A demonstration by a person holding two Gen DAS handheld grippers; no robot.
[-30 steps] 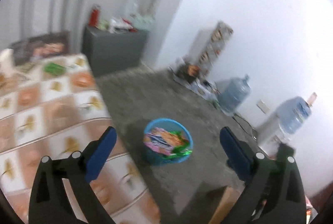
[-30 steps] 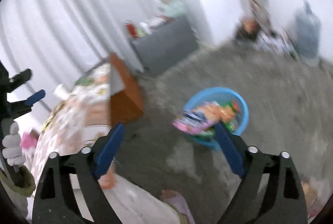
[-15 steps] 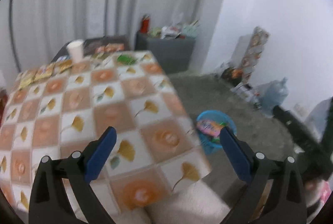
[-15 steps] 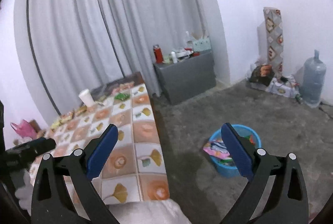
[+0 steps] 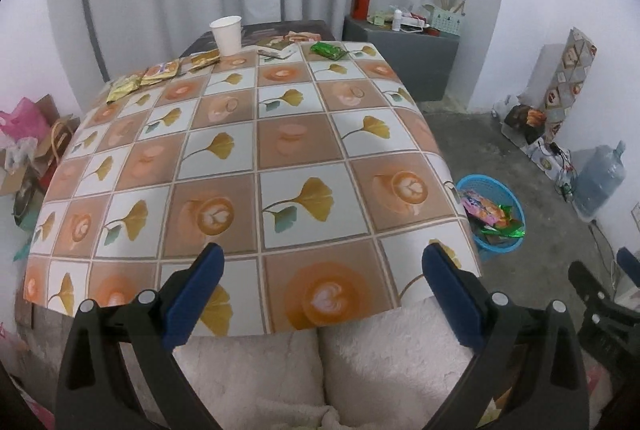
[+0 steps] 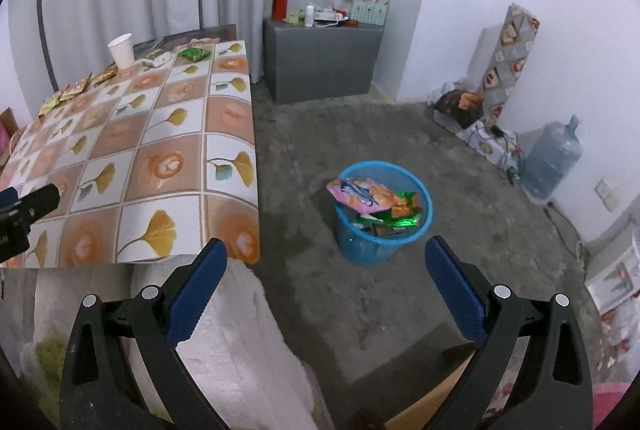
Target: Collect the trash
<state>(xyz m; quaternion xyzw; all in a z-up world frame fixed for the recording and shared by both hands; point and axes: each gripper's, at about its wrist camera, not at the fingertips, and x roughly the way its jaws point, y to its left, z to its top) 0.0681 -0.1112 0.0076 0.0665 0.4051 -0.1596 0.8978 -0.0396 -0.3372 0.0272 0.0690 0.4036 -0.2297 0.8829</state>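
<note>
Both tongs stand apart and empty: the left tongs [image 5: 320, 290] over the near edge of the worktop [image 5: 256, 158] with its tiled leaf-and-coffee cloth, the right tongs [image 6: 326, 286] over the floor near the blue plastic basket [image 6: 383, 230], already stuffed with wrappers. This looks like the pause between drops. Next comes a long reach to the far edge, where the yellow snack wrappers [image 5: 160, 74], green foil packet [image 5: 329, 50] and white paper cup [image 5: 227, 35] remain.
</note>
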